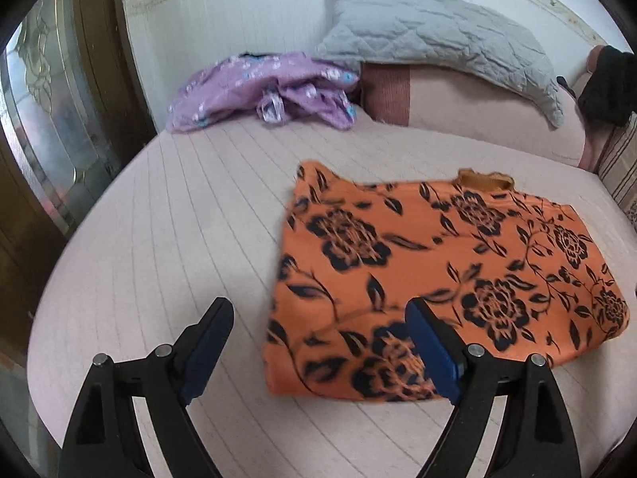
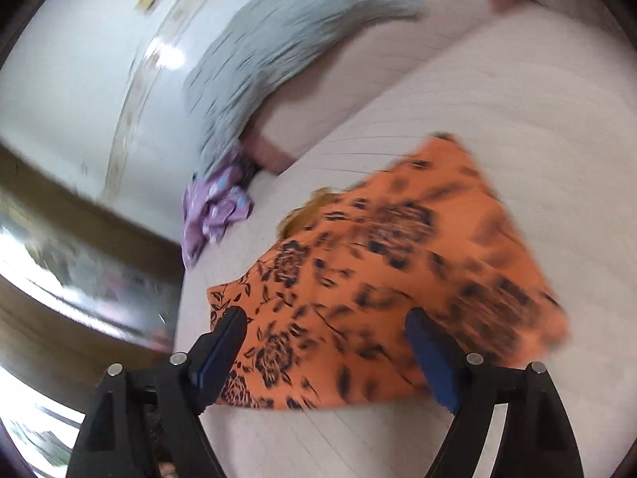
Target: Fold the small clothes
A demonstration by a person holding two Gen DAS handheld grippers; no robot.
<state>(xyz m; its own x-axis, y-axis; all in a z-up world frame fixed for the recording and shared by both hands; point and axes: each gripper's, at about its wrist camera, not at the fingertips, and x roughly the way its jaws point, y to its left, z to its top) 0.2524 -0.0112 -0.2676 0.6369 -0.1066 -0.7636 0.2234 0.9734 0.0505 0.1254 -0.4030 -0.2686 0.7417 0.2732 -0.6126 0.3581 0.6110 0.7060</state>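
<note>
Holding both tongs spread wide, I grip nothing: my left tongs [image 1: 318, 318] and right tongs [image 2: 324, 328] hover over the orange floral garment [image 1: 438, 271], folded flat on the bed [image 1: 159, 219], purple clothes [image 1: 258, 87] beyond.

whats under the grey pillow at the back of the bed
The grey pillow leans on a pink bolster, which has a darker band. The purple garment lies beside its left end. Whatever else the pillow covers stays hidden.
</note>
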